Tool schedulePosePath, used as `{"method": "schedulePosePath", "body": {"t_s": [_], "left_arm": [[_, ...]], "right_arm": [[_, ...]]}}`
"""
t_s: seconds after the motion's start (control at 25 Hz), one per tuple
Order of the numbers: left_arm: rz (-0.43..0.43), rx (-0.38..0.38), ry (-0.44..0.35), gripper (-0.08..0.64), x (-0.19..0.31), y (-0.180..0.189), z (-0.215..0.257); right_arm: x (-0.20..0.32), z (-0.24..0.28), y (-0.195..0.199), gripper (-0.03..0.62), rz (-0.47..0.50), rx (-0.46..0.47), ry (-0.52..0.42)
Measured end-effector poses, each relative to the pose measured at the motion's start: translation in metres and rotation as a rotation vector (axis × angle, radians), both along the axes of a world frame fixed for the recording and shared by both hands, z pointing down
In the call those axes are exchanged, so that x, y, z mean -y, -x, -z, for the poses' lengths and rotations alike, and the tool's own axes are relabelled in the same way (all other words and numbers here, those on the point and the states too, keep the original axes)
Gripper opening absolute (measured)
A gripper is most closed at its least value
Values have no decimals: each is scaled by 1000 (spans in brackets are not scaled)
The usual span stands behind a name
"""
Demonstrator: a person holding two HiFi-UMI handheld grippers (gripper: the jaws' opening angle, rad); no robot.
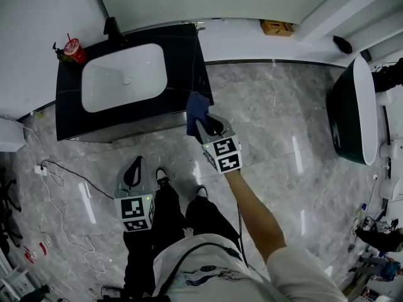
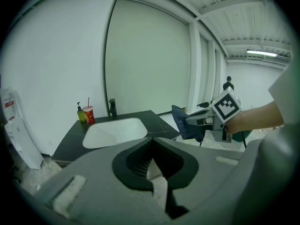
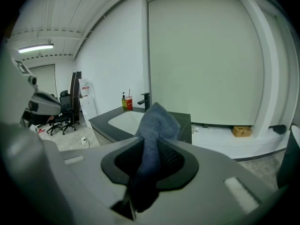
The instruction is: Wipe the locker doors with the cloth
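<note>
A dark blue cloth (image 1: 196,107) hangs from my right gripper (image 1: 200,126), which is shut on it and raised in front of the black vanity (image 1: 189,55). Seen from the right gripper view, the cloth (image 3: 157,121) stands up between the jaws of that gripper (image 3: 145,163), towards a large pale panel (image 3: 201,55) on the wall. My left gripper (image 1: 134,165) hangs lower, by the person's legs, shut with nothing in it. In the left gripper view, past its own jaws (image 2: 152,172), the right gripper (image 2: 194,122) and the cloth (image 2: 182,121) show at right.
The vanity holds a white sink (image 1: 126,77), a black faucet (image 1: 112,27) and a red cup (image 1: 74,48). A dark bathtub (image 1: 352,112) stands at right. A cardboard box (image 1: 278,27) sits by the far wall. A cable (image 1: 63,175) trails over the marble floor at left.
</note>
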State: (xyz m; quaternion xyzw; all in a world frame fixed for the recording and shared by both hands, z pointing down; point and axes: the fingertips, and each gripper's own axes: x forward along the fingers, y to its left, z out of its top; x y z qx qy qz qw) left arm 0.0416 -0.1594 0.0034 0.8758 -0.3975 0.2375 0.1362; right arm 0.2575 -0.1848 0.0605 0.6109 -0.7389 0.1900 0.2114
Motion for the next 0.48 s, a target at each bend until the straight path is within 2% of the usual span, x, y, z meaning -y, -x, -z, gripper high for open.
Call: {"method": "schedulePosePath", "body": {"t_s": [0.32, 0.48], "left_arm": [[59, -1, -6, 2, -50, -6, -31], [57, -6, -12, 2, -60, 7, -72]], "right_arm": [[-47, 0, -3, 86, 74, 16, -110], [-50, -13, 3, 86, 74, -7, -196]]}}
